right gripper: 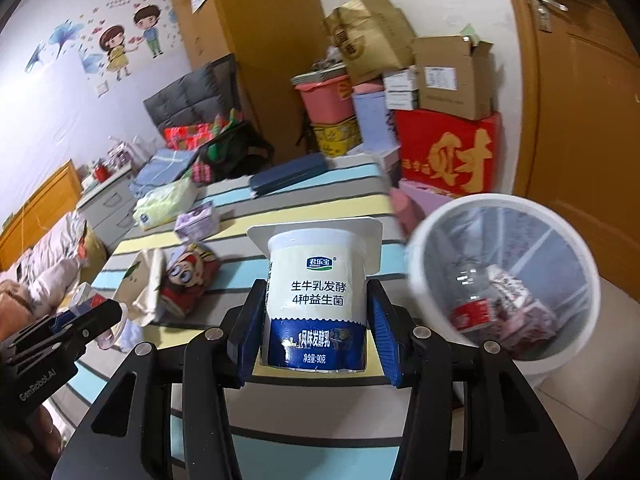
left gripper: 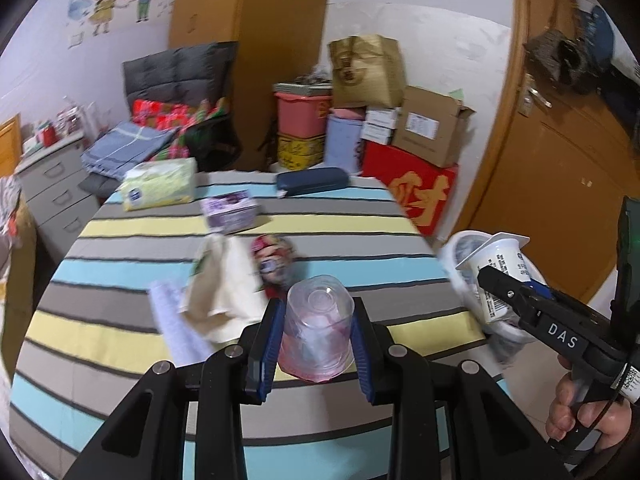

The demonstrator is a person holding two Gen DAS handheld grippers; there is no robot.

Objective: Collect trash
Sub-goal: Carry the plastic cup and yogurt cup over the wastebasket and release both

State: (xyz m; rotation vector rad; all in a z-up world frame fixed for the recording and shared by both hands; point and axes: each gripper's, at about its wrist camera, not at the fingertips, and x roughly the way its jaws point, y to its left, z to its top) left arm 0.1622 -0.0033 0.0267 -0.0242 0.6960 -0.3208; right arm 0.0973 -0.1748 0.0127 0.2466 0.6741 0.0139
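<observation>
My left gripper (left gripper: 318, 304) is shut on a clear plastic cup (left gripper: 316, 336) with pink residue, bottom pointing away, above the striped table (left gripper: 120, 232). My right gripper (right gripper: 316, 286) is shut on a white and blue yogurt cup (right gripper: 316, 272), just left of the white lined bin (right gripper: 424, 240), which has wrappers in it. In the left wrist view the right gripper (left gripper: 494, 280) and yogurt cup (left gripper: 496, 268) are in front of the bin (left gripper: 452, 256). The left gripper (right gripper: 114, 312) shows at lower left. A cartoon snack wrapper (left gripper: 272, 264), cream cloth bag (left gripper: 220, 288) and paper (left gripper: 176, 320) lie on the table.
A tissue pack (left gripper: 160, 188), purple box (left gripper: 230, 212) and dark blue case (left gripper: 312, 180) sit at the table's far side. Stacked cartons and a red box (left gripper: 420, 196) stand behind. A wooden door (left gripper: 560, 160) is at right, a drawer cabinet (left gripper: 56, 188) at left.
</observation>
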